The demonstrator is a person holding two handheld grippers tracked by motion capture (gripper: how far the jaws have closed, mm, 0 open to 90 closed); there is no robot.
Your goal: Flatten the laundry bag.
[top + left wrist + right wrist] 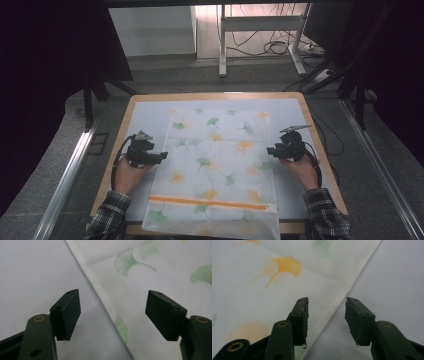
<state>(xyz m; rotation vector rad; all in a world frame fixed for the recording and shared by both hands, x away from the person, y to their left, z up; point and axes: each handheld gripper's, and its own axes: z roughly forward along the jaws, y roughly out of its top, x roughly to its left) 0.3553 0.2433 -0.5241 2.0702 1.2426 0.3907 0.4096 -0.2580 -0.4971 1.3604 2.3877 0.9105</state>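
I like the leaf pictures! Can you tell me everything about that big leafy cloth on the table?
The cloth is thin white fabric printed with green and orange ginkgo leaves. An orange zipper strip crosses it near the person's end, which hangs over the table edge. It lies flat and smooth with faint fold creases and hemmed side edges. The left gripper and right gripper sit at those side edges with open jaws, gripping nothing.

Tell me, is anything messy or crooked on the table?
A little. The leaf-print cloth lies flat, but its near end with the orange stripe hangs over the table edge. Nothing looks spilled or torn.
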